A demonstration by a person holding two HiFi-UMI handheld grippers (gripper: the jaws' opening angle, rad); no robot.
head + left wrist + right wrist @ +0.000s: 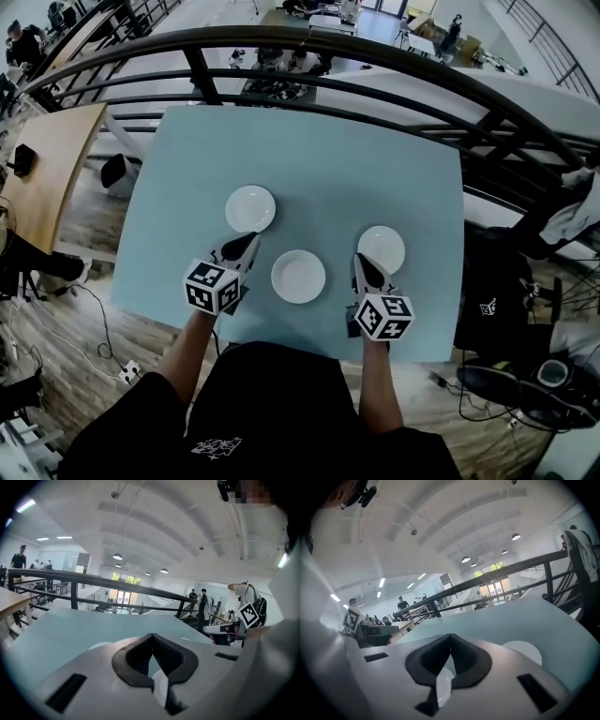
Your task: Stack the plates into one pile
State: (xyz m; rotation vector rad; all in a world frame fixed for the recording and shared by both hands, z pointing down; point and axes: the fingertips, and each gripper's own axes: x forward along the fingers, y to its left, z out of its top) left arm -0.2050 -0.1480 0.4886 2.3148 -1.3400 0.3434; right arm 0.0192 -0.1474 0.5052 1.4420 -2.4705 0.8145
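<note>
Three white plates lie apart on the light blue table (309, 159): a left one (250, 208), a middle one (298, 276) nearer the front, and a right one (381, 249). My left gripper (251, 240) hovers just in front of the left plate, its tips at that plate's near rim, jaws shut with nothing in them. My right gripper (362, 260) is shut and empty too, at the near left rim of the right plate. In the left gripper view the closed jaws (152, 637) hide most of a plate (99, 645). The right gripper view shows its closed jaws (450, 636) with a plate (526, 651) to their right.
A dark curved railing (375, 56) runs past the table's far edge. A wooden table (47, 169) stands to the left, with cables (84, 328) on the floor below it. Dark bags and a chair (506, 300) crowd the right side.
</note>
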